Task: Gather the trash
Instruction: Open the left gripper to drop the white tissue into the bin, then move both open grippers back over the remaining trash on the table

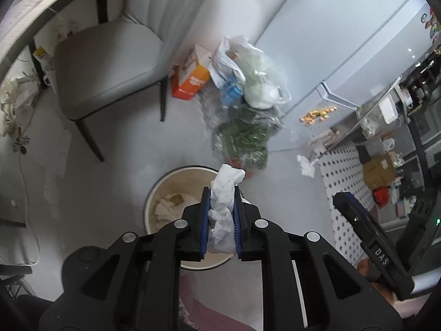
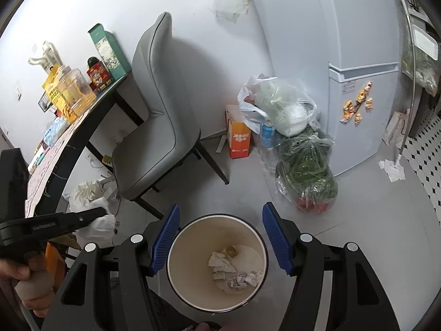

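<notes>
Bin (image 2: 217, 264), round and cream-walled, stands on the grey floor directly below both tools, with a few paper scraps already at its bottom. Left gripper (image 1: 220, 220) is clamped on a crumpled white tissue (image 1: 224, 201), whose long axis runs forward along the fingers, poised over the bin's far rim, so release should need little travel. Right gripper (image 2: 220, 240) is wide open, holding nothing, its jaws straddling the bin's mouth.

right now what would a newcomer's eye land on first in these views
First, the crumpled white tissue clamped in the left gripper, held above the round cream trash bin that already has paper scraps at its bottom. Next, the right gripper, open and empty over the same bin. Behind, clear bags of greens sit on the floor by the fridge.
</notes>
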A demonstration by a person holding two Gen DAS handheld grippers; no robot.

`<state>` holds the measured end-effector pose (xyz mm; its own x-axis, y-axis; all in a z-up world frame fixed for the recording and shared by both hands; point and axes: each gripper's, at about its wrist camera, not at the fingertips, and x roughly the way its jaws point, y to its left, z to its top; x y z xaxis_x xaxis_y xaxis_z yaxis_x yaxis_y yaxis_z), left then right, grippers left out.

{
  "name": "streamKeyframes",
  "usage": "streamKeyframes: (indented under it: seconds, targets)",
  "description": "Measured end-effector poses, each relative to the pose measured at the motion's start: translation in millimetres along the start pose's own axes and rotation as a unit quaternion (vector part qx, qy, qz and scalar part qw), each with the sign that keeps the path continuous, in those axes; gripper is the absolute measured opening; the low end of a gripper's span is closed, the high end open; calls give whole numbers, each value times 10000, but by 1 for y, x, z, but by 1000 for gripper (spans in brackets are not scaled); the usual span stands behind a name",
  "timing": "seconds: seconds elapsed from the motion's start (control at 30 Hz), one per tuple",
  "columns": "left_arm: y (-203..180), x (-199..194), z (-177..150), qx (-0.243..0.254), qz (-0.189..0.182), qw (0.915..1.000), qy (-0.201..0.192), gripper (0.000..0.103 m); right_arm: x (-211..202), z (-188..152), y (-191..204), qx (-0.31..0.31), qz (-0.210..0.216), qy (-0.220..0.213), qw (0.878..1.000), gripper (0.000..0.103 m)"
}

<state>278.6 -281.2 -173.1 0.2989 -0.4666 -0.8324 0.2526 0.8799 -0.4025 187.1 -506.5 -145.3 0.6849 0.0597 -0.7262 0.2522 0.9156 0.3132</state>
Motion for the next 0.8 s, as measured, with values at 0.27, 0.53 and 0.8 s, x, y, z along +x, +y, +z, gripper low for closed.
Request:
streamKeyframes:
  seconds: [0.27,0.53,0.8]
  targets:
    - [-6,16,-1,-250,-580,9977,264,65,-6,-2,-11,142,-12,-6,9999,62]
    - [3,-5,2,-363,-386,9986,-79,80,-10,-3,2,99,66,8,9999,62]
    - [12,-58,12,-253,-138,9969,-732,92,-26,6,39,-131,58,-40,9999,82]
